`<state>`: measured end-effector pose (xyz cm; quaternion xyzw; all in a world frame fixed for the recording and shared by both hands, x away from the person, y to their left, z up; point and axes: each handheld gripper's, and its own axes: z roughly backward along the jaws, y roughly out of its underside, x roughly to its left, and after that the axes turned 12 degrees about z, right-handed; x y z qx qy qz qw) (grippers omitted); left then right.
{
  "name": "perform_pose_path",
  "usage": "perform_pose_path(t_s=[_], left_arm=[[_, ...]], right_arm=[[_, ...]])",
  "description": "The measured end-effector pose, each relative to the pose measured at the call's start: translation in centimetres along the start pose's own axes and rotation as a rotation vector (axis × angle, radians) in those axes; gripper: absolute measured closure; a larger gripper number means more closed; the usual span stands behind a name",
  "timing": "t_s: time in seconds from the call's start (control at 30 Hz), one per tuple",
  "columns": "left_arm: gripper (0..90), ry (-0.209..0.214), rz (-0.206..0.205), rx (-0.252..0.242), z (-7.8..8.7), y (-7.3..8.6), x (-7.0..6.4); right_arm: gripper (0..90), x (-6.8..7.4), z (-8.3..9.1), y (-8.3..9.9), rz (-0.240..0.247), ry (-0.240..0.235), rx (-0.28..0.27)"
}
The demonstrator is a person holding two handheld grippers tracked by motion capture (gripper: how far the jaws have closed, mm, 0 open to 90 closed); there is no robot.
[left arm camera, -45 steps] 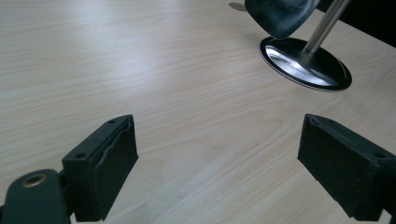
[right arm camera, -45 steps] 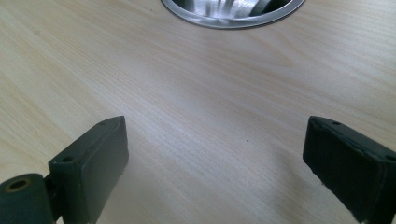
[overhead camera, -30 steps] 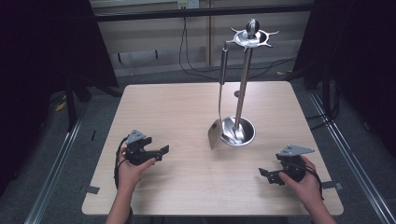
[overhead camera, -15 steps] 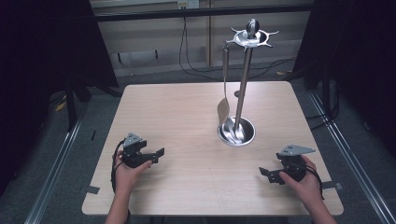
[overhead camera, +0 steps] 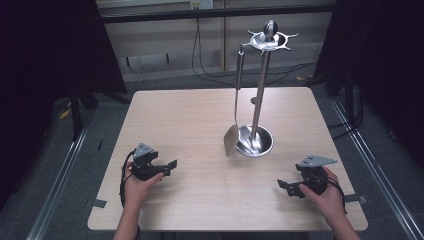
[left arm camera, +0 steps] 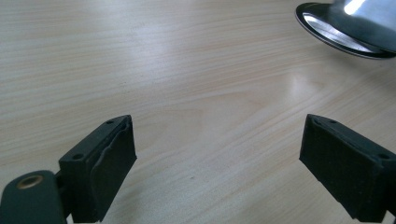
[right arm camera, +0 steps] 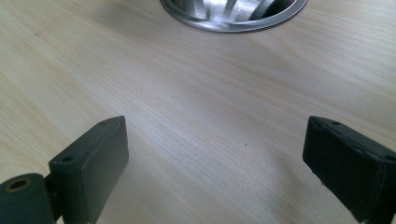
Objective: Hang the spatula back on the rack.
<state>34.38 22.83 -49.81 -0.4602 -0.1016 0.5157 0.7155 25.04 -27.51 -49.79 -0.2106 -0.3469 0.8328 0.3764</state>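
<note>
While both tools gape, bare table (overhead camera: 200, 125) surrounds the stand (overhead camera: 256, 141)

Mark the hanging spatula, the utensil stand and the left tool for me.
spatula (overhead camera: 231, 140): high view, on its flat blade.
utensil stand (overhead camera: 260, 95): high view, on the upright pole.
left tool (overhead camera: 171, 165): high view, midway between its open fingertips.

Silver spatula (overhead camera: 231, 140) and stand (overhead camera: 258, 116), pale wood-grain table (overhead camera: 190, 120).

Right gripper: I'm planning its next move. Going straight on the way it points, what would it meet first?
Probably the round steel base of the utensil stand: it lies straight ahead of the open right gripper, with bare table between. Depth is uncertain.
</note>
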Motion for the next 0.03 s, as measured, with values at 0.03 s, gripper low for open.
perform_pose_path(t_s=[0.03], left_arm=[[10.3, -0.004, -0.002, 0.001, -0.08, 0.01, -0.08]], right_arm=[[6.6, -0.02, -0.01, 0.01, 0.002, 0.000, 0.000]])
